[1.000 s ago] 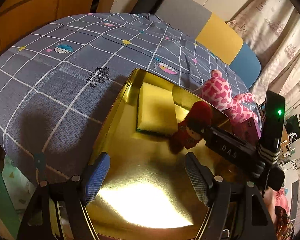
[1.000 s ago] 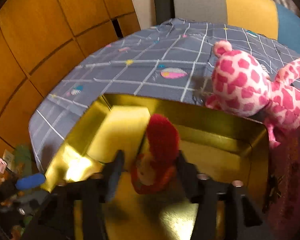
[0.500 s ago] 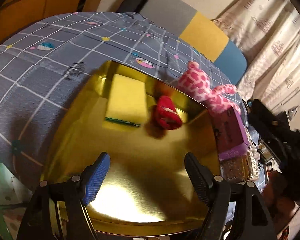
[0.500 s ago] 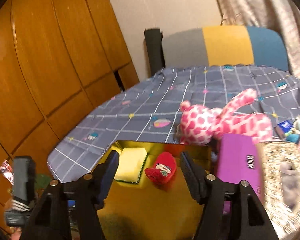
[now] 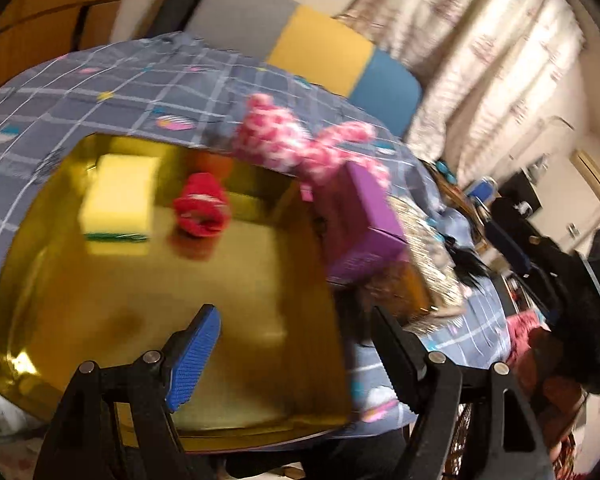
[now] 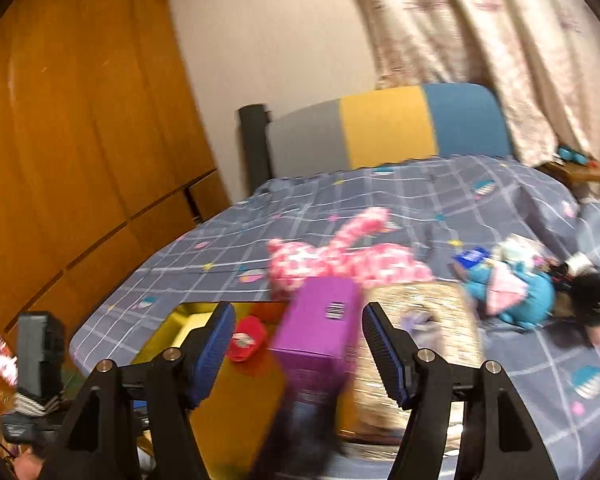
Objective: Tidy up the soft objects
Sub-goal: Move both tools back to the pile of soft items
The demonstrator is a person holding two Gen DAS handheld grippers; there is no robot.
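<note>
Right gripper (image 6: 298,344) pulled back from red plush (image 6: 246,338), jaws just widened and empty; left gripper (image 5: 296,344) likewise gaping, holding nothing.

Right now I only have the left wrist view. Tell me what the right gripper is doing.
Observer: The right gripper is open; its jaws have just been opening, and nothing is between them.
Operator: Name what it faces.
Observer: The purple box, with its barcode face turned up.
Operator: Report any soft toy lying past that box.
Observer: A blue plush toy lies on the bedspread, to the right of the pink spotted plush.
</note>
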